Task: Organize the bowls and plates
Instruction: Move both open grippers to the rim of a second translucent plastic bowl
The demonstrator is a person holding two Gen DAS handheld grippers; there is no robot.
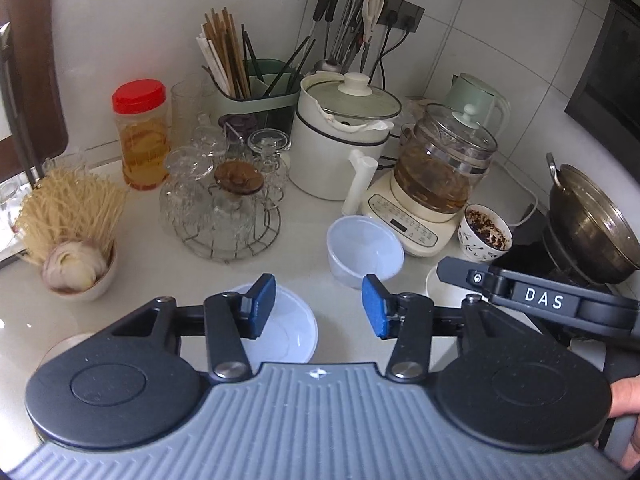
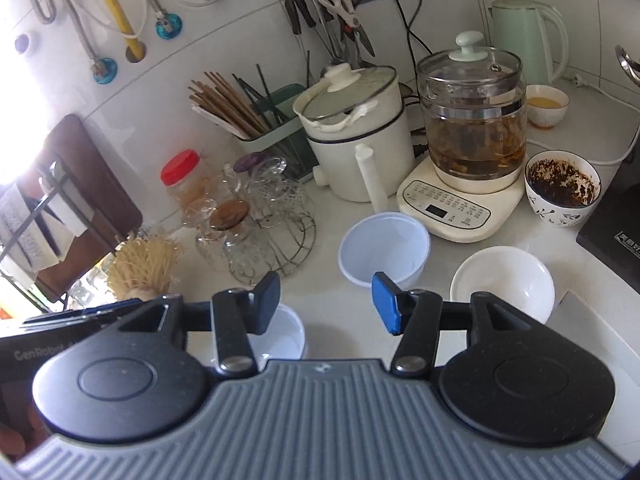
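Left gripper (image 1: pixel 319 307) hovers w/ jaws spread, nothing btwn them, over a translucent plastic bowl (image 1: pixel 286 330) on the white table (image 1: pixel 304 216). Right gripper (image 2: pixel 326 303) likewise: jaws apart, empty. Second plastic bowl (image 2: pixel 384 254) sits just in front of the kettle base (image 2: pixel 460 208); white ceramic bowl (image 2: pixel 504 284) beside it, to the right.

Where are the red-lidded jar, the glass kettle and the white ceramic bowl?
Jar (image 1: pixel 141 136): left wrist view, on its clear side below the red lid.
Glass kettle (image 2: pixel 474 120): right wrist view, on its glass body.
White bowl (image 2: pixel 502 276): right wrist view, on its inner surface.
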